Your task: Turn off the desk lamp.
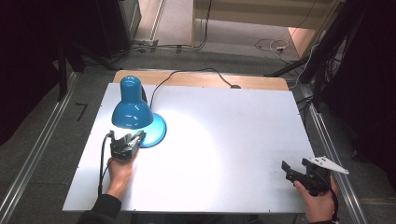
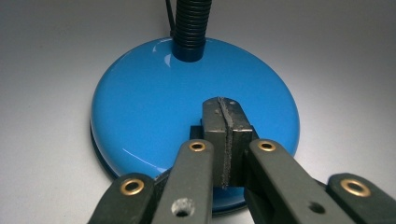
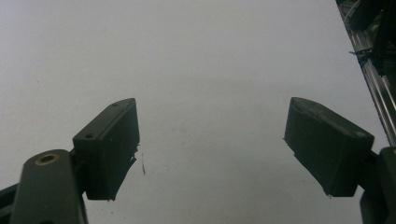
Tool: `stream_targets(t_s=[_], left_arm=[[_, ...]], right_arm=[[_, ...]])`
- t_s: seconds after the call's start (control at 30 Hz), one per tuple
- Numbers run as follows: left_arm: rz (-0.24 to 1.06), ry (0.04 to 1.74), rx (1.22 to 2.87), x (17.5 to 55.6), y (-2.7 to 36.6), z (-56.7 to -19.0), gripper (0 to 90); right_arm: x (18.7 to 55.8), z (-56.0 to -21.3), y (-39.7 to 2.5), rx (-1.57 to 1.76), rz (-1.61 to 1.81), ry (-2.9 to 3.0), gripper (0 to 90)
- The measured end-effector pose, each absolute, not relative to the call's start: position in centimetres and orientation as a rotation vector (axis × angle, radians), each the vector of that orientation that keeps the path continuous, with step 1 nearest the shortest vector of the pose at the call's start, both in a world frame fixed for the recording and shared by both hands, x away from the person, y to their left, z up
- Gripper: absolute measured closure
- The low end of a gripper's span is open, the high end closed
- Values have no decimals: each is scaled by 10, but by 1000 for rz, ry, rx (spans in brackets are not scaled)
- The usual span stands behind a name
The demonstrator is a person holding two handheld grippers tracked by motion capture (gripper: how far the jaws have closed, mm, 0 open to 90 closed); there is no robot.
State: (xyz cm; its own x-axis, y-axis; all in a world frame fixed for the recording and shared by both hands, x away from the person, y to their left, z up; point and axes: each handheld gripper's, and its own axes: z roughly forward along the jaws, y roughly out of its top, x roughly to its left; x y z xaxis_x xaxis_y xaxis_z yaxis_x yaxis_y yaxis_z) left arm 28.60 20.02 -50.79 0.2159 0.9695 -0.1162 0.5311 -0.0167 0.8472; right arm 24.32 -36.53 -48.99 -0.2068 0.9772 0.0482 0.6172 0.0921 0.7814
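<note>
Left gripper (image 2: 224,140) jaws pressed together, empty, tips over blue lamp base (image 2: 154,102): likely pressing its switch. Next: lift clear. Right gripper (image 3: 210,144) wide open, idle.

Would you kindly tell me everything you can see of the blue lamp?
The lamp is glossy blue, metal by its look, and stands at the table's left rear. It has a round, low-domed base, a black ribbed flexible neck rising from near the base's far edge, and a bell-shaped shade tilted down over the base. It is lit, casting a bright pool on the white top. A black cord runs off behind. The left gripper, jaws shut, is at the base's near side; contact is unclear.
</note>
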Motion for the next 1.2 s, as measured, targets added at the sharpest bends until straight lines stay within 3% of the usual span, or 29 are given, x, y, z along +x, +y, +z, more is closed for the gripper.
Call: stream_targets(t_s=[1.2], left_arm=[[674,1457,1628,296,197,-508,900]], right_arm=[[244,-490,-362,1556,953,1897,175]])
